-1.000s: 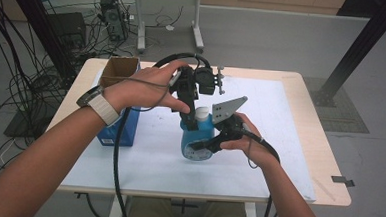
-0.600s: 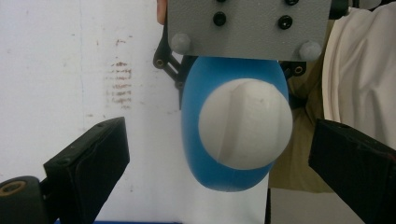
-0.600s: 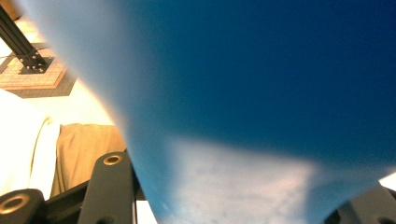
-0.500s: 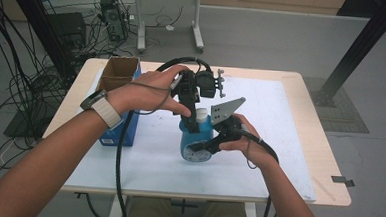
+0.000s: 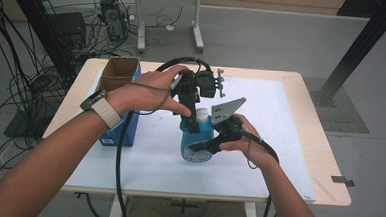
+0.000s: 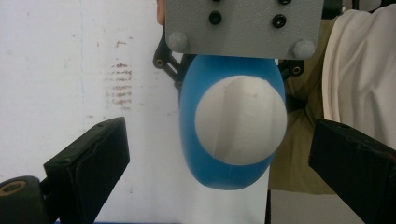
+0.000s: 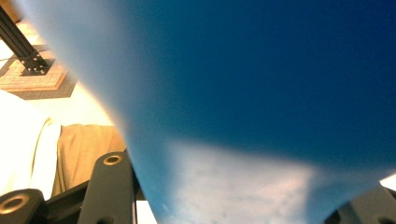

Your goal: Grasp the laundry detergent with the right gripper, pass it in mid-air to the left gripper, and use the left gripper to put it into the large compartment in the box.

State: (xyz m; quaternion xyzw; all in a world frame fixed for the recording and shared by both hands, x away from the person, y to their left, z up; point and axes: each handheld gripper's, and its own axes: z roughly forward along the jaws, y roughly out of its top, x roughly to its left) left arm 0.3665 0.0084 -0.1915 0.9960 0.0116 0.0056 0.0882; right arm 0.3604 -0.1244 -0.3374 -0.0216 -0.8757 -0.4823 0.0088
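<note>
Nothing had shifted since a second before: the right gripper (image 5: 205, 145) stayed clamped on the upright blue bottle (image 5: 195, 147) above the bench (image 5: 299, 144), its white cap (image 6: 240, 120) directly below the open left gripper (image 5: 193, 119).

Grey smooth floor (image 5: 265, 37) – black tangled cables (image 5: 27, 80) at left, pale white-legged desk (image 5: 195, 18) behind, black metal post (image 5: 359, 47) at right.

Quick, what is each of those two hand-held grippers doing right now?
Left hand-held gripper: open, jaws apart on either side of the white cap, not touching it.
Right hand-held gripper: closed on the blue bottle, holding it.
</note>
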